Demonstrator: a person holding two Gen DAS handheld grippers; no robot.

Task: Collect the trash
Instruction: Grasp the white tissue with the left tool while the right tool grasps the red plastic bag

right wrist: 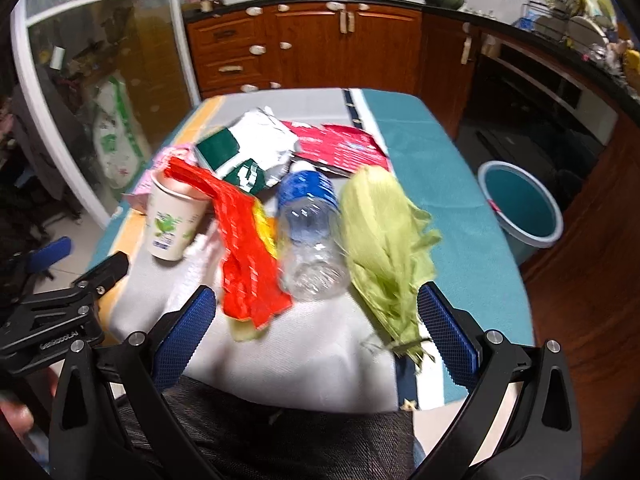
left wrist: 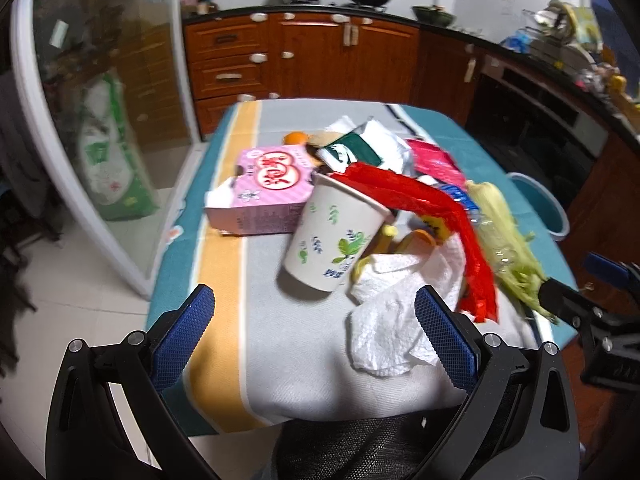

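Trash lies heaped on the striped surface in the left wrist view. The left gripper hangs above the near edge with its jaws spread wide and nothing between them. A paper cup leans tilted near the middle of the heap, with a red wrapper trailing out of its mouth toward the near right corner. A pink box lies just beside the cup on the left-edge side. A white paper towel lies crumpled at the near edge, next to the right blue pad. A corn husk lies along the right edge.

In the right wrist view, the right gripper is held over the near edge, jaws released and empty. A clear plastic bottle with a blue label lies between the red wrapper and the corn husk, touching both. The paper cup stands toward the left edge. A white and green bag and a pink packet lie toward the far edge. A teal bin stands on the floor beyond the right edge.
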